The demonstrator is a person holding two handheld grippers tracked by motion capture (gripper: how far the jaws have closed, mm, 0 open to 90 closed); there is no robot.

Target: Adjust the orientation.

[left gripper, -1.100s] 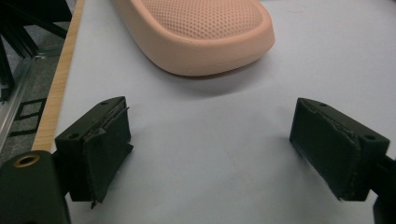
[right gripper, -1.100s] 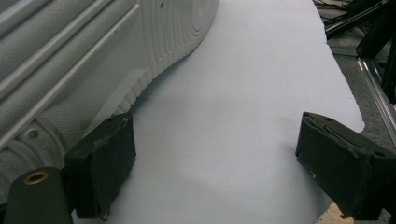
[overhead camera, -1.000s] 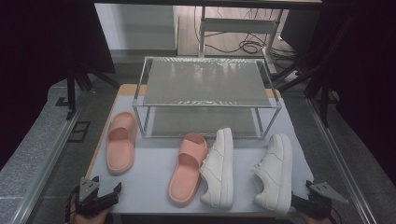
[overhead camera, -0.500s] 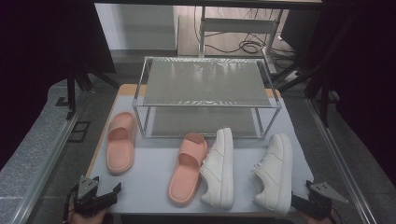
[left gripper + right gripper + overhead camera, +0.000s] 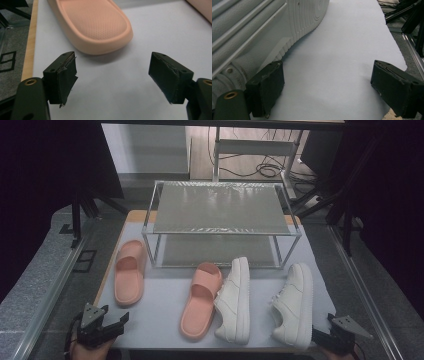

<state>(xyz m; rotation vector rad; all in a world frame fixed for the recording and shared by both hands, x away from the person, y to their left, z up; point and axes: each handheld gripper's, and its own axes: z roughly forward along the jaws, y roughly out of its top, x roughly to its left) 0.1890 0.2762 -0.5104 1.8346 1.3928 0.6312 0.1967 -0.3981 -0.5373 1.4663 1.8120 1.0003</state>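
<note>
Two pink slides and two white sneakers lie on the pale mat in front of a two-shelf wire rack (image 5: 220,210). The left slide (image 5: 129,277) lies just beyond my left gripper (image 5: 119,324), and its rounded end (image 5: 95,22) is ahead of the jaws in the left gripper view. The left gripper (image 5: 112,72) is open; its jaws have just been closing a little, with nothing between them. My right gripper (image 5: 320,336) is at the mat's near right corner. It stands open (image 5: 327,85) and empty, beside the right sneaker's sole (image 5: 262,32). That sneaker (image 5: 294,302) lies on its side.
The second slide (image 5: 201,300) and the other sneaker (image 5: 235,297) lie side by side mid-mat. Bare mat (image 5: 160,312) separates the two slides. The table's wooden edge (image 5: 30,45) runs along the left. Dark stands and cables surround the table.
The left gripper has shifted slightly at the mat's near left corner. The shoes and the right gripper are where they were.
</note>
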